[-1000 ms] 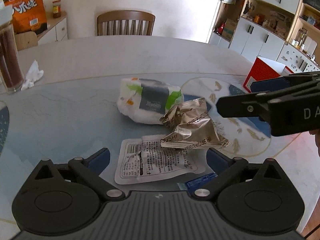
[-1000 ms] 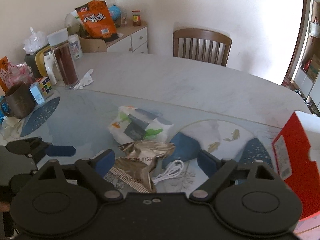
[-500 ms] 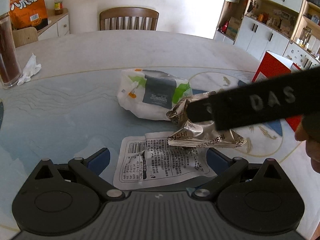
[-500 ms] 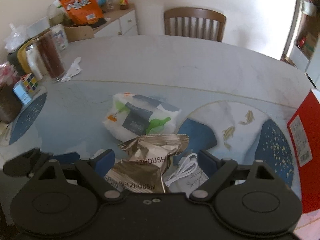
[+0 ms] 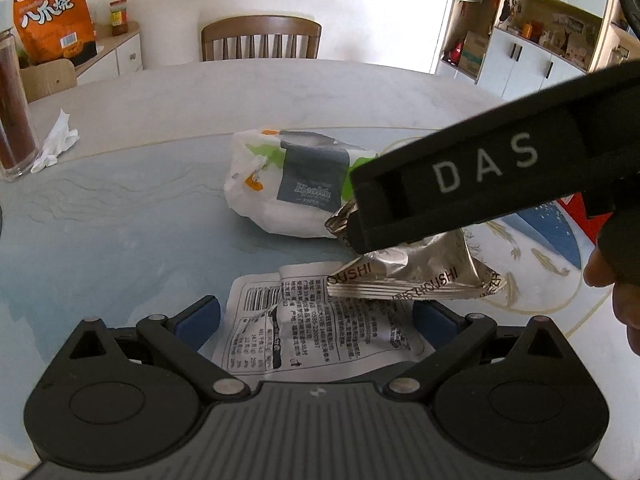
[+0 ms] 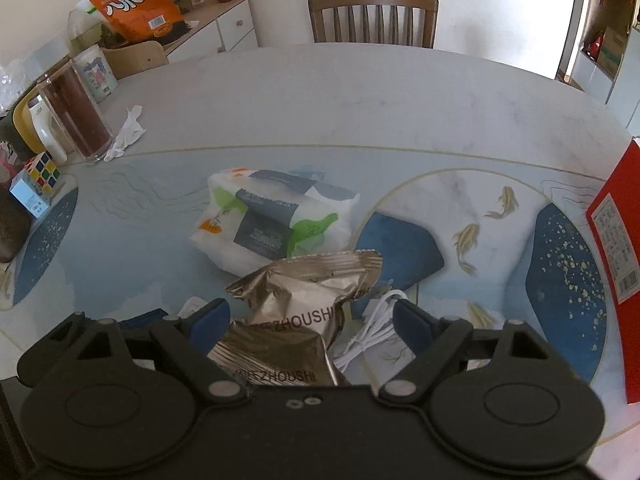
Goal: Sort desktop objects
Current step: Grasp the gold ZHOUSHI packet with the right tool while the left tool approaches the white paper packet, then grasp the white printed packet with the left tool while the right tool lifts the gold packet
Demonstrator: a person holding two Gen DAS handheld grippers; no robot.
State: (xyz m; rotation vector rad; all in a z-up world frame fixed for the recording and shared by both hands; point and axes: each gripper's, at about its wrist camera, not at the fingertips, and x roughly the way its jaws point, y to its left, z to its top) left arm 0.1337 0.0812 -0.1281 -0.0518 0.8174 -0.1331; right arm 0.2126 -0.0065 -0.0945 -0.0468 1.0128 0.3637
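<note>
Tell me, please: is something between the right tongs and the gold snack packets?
Nothing visible does. In the right wrist view, the open right tongs already straddle the gold snack packets, one finger on each side. The white cable lies between the packets and the right finger, so closing might catch it too.

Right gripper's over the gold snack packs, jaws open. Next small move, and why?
Probably close the right gripper on the gold snack packs. Its jaws stand open on either side of the packs, which already sit between the blue pads. The white cable lies just inside the right-hand pad, so a slight shift away from it first may avoid pinching it.
</note>
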